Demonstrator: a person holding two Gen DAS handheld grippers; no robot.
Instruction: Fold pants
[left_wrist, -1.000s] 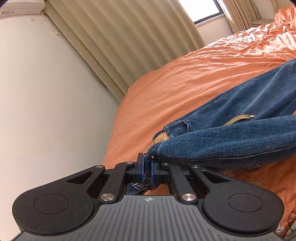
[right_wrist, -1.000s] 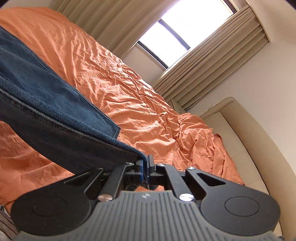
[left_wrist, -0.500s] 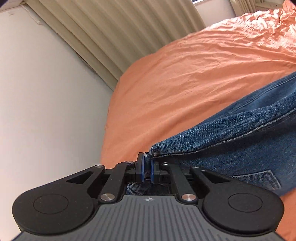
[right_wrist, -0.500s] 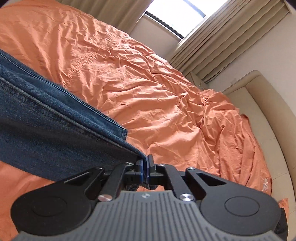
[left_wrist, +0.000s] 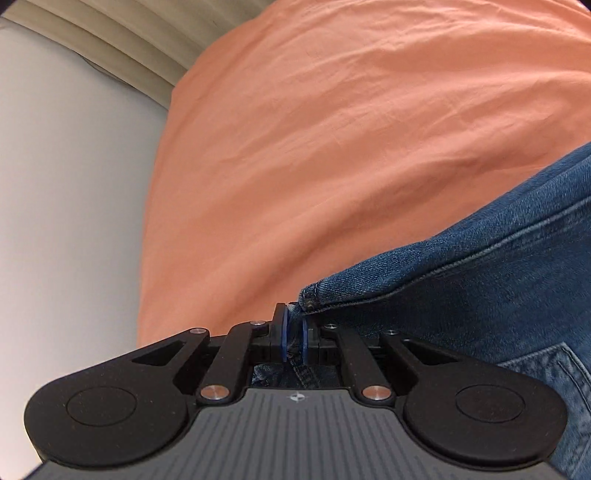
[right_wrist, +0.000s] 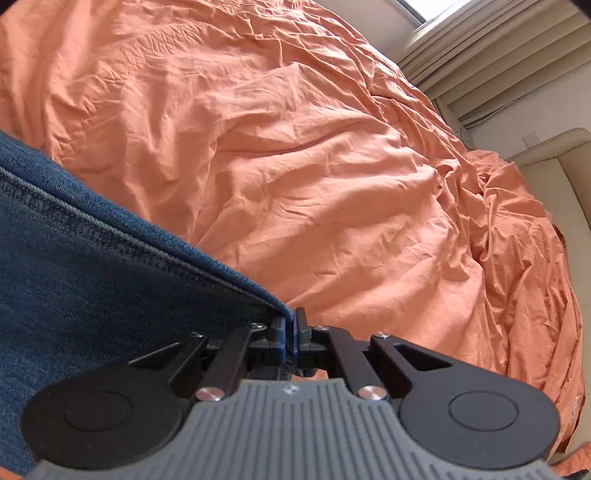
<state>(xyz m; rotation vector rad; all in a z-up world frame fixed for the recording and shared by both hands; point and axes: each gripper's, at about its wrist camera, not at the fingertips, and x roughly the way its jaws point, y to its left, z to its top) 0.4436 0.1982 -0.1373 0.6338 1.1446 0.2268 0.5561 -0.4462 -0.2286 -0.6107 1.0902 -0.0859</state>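
The blue denim pants (left_wrist: 498, 288) stretch to the right of my left gripper (left_wrist: 293, 334), which is shut on their waistband corner. A back pocket (left_wrist: 554, 373) shows at the lower right. In the right wrist view the pants (right_wrist: 92, 269) fill the left side, with a stitched seam running to my right gripper (right_wrist: 290, 332), which is shut on the denim edge. Both grippers hold the cloth low over the orange bed sheet (left_wrist: 351, 147).
The wrinkled orange sheet (right_wrist: 314, 147) covers the bed. A pale wall (left_wrist: 66, 221) and beige curtain (left_wrist: 122, 37) stand left of the bed. Beige curtains (right_wrist: 498, 55) and a cream headboard (right_wrist: 565, 166) are at the far right.
Both grippers have tipped downward and come closer to the bed, carrying the pants with them. The window and upper curtains have left both views.
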